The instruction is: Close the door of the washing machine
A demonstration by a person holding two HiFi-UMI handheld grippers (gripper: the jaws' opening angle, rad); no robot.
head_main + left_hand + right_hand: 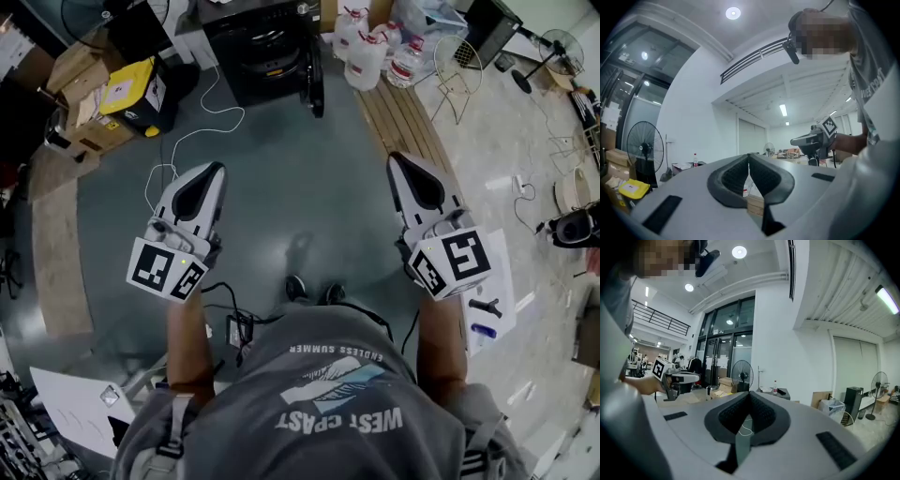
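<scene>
Left tongs (217,169): pressed together with nothing between them, held about level over the floor (300,197), well apart from the other pair.
Right tongs (395,157): also pressed together and empty, tips tilted slightly down, level with the left pair across the person's body.
Washing machine (262,42): a dark box at the far edge of the floor, straight ahead and well beyond both tongs.
Door (317,80): a dark panel that seems to stand out from the machine's right front corner towards the person; neither tongs touch it.
Open room: a broad bare stretch of grey floor runs from the person's shoes (314,291) up to the machine's front, wide enough for both tongs side by side.
Left edge: cardboard boxes (80,80) and a yellow case (131,89) crowd the far left corner.
Right edge: a strip of wooden planks (408,122) runs along the floor from beside the right tongs to a cluster of water jugs (366,52) just right of the machine; a wire frame (457,61) stands beyond them.
Cable (202,122): a thin white line loops over the floor from the machine's left side down to just beside the left tongs.
Near right edge: white sheets (502,291) lie on the floor beside the right arm.
</scene>
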